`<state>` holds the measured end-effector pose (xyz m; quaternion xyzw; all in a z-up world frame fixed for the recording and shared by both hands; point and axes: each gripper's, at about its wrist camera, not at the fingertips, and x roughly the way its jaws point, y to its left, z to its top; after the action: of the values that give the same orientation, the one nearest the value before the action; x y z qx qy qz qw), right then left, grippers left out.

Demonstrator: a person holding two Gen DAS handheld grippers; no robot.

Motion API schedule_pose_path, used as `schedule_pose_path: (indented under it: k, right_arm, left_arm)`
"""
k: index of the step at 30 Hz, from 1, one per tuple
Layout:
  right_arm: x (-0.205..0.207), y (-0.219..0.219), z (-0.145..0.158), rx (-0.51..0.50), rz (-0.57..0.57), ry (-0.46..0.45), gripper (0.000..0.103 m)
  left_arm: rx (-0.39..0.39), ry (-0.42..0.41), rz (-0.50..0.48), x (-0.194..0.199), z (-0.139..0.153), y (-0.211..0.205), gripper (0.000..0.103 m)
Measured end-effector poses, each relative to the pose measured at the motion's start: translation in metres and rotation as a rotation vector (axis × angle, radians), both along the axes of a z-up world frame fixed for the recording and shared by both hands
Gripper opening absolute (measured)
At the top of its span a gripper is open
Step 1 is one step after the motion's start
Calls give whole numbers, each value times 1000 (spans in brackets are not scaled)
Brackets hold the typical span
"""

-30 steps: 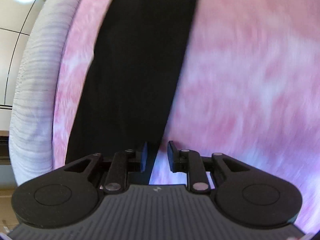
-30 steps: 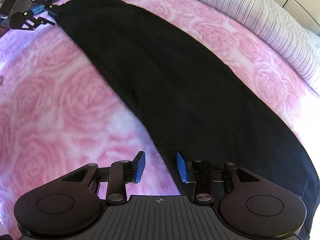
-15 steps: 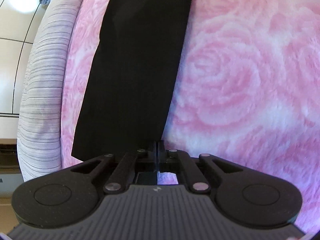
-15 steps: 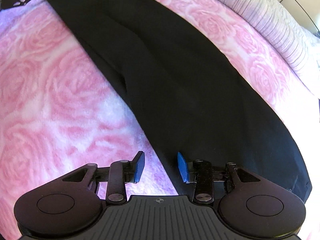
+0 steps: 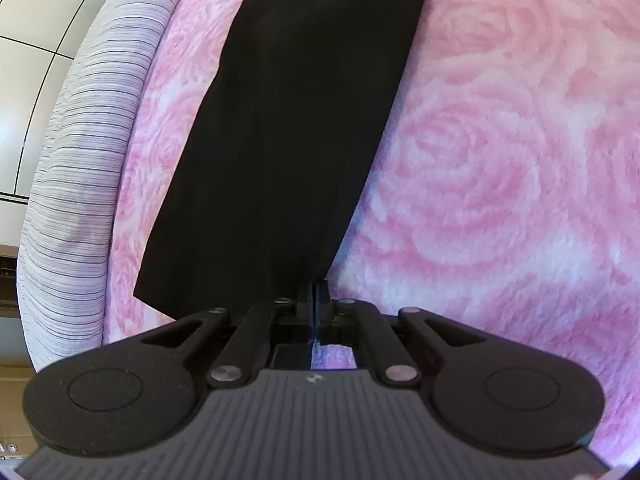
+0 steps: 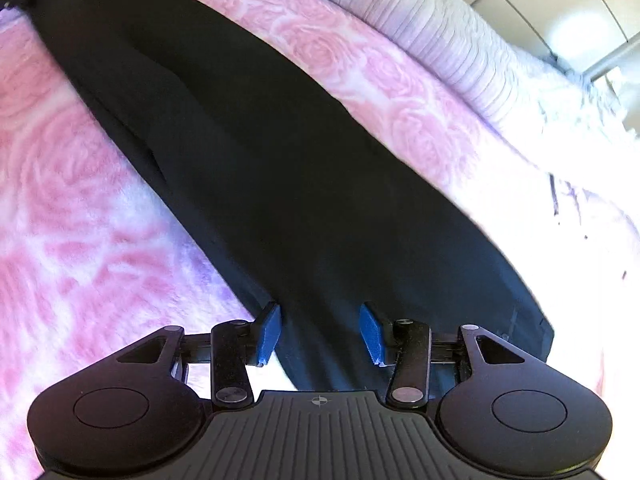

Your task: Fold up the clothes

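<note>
A long black garment [image 5: 288, 128] lies stretched flat on a pink rose-patterned blanket [image 5: 500, 168]. My left gripper [image 5: 316, 294] is shut on the garment's near corner at its right edge. In the right wrist view the same black garment [image 6: 280, 184] runs from the top left to the bottom right. My right gripper [image 6: 319, 330] is open, its blue pads [image 6: 268, 330] hovering over the garment's near end, with cloth showing between the jaws. The left gripper shows only as a dark scrap at the far top left corner.
A grey striped bolster [image 5: 80, 184] runs along the blanket's far edge, also in the right wrist view [image 6: 432, 36]. Beyond it are pale tiled panels [image 5: 32, 60]. Bright white bedding [image 6: 572, 152] lies at the right.
My left gripper has closed on the garment's corner. My right gripper has shifted right, from the garment's left edge to over the black cloth, and stayed open.
</note>
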<state>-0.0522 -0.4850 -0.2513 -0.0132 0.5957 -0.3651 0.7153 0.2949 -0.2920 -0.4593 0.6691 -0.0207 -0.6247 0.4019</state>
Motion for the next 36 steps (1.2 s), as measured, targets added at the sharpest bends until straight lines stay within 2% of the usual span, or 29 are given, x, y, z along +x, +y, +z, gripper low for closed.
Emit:
schedule_pose_path:
  k: [1,2,3,6,9,13,14,15,16,18,22,24,26,28,32,36]
  right_arm:
    - [-1,1,-1,-2,31,13,40]
    - [-3,0,0,-4,44,17,27]
    - [-6,-2,2,-5,48,16,0]
    - [-19,-12,14,-35,-19,-27,0]
    - [-28,-22,16,13,-95,-55,0]
    - [-28,-12,12,56,-56,-41,0]
    - [-25,-7,10,65,-54,-35,1]
    - [-20,0,7,76,-55,-31,12]
    - [-15,6,7,87,-47,-36,33]
    - [-4,18,8,108,-9,-58,63]
    - [45,38,5,128,127,-115,65]
    - [76,46,0,140,184,-142,65]
    - [115,55,-4,157,267,-168,65]
    - [155,60,-6,161,354,-197,65]
    - [217,65,-9,149,487,-225,65]
    - [250,54,-15,131,522,-221,65]
  left_arm:
    - [2,0,0,0,0,0,0]
    - [4,-1,0,0,0,-1,0]
    - [5,-5,-5,0,1,-2,0]
    - [8,-15,-11,-1,0,-3,0]
    - [12,-18,-5,-1,-1,-6,0]
    - [24,-19,38,1,0,-10,1]
    - [29,-20,55,2,0,-10,1]
    - [33,-18,81,5,2,-10,1]
    - [36,-10,117,9,4,-9,2]
    - [35,20,218,19,11,-7,3]
    - [-5,147,502,41,32,-1,10]
    - [-28,225,635,49,41,3,11]
    - [-45,341,774,60,47,5,17]
    - [-68,528,958,80,50,8,23]
    - [-140,948,1301,120,44,18,24]
    - [-215,1259,1496,144,26,22,24]
